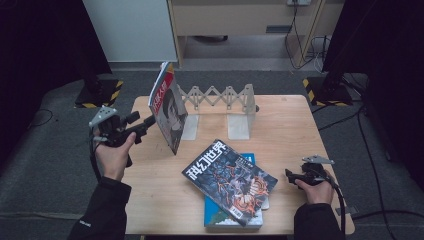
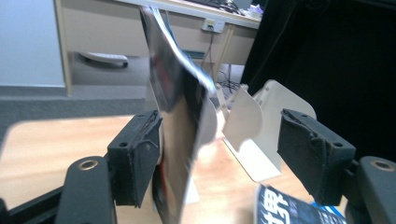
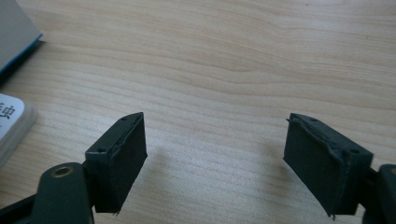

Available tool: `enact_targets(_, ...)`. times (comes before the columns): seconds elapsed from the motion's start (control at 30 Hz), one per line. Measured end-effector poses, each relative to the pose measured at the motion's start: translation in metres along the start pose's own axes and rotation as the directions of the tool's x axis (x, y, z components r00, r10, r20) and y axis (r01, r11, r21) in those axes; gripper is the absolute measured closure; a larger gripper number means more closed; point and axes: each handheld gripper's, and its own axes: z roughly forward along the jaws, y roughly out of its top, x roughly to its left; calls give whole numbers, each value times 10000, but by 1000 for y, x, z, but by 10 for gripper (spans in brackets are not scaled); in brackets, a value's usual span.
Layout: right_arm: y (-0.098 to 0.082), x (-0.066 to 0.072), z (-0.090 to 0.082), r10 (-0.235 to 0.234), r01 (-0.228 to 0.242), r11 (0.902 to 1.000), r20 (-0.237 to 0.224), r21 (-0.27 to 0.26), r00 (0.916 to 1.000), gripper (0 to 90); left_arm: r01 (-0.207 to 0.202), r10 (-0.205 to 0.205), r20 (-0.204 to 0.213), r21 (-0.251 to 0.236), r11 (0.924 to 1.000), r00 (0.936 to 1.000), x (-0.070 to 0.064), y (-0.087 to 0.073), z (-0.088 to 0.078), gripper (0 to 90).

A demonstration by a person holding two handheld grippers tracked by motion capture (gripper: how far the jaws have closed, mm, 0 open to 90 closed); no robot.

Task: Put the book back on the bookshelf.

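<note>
The light wooden worktop (image 1: 165, 195) carries, near its far edge, a white metal expanding book rack (image 1: 239, 112) with a zigzag lattice that runs parallel to that edge. At the rack's left end stands a thin red-topped magazine with a dark portrait cover (image 1: 169, 107), on its lower edge, its long axis upright and tipped towards the left edge, its cover facing the near right corner. Towards the near edge a dark magazine with white characters and orange artwork (image 1: 227, 179) lies flat and askew on a blue-covered book (image 1: 220, 216). The left tongs (image 1: 150, 121), held at the worktop's left edge, point at the standing magazine; in the left gripper view it (image 2: 175, 121) stands between the spread jaws, hard by one pad, with a wide gap to the other, so it is released. The right tongs (image 1: 289, 175) hover low by the right edge, jaws apart over bare wood (image 3: 215, 74), grasping nothing.
</note>
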Motion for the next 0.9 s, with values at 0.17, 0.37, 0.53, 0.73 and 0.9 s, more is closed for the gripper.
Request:
enact_targets(0.17, 4, 2, -6, -4, 2, 9994, -56, -357, 10000, 229, 204, -211, 183, 419, 9989, 9996, -3, -37, 1, 281)
enact_targets(0.37, 7, 7, -8, -53, 40, 9984, -215, -557, 9998, 239, 497, -531, 354, 910, 9946, 9980, -3, -63, 9, 280)
enact_targets(0.53, 11, 15, -15, -158, 126, 9970, -417, -760, 9990, 247, 616, -684, 441, 1400, 9882, 9967, -4, -88, 18, 279)
enact_targets(0.73, 17, 26, -23, -306, 237, 9940, -635, -1063, 9975, 247, 799, -927, 519, 2093, 9746, 9943, -6, -115, 26, 277)
enact_targets(0.9, 19, 33, -27, -227, 137, 9934, -780, -1139, 9967, 250, 998, -1202, 697, 2450, 9644, 9903, -7, -127, 31, 273)
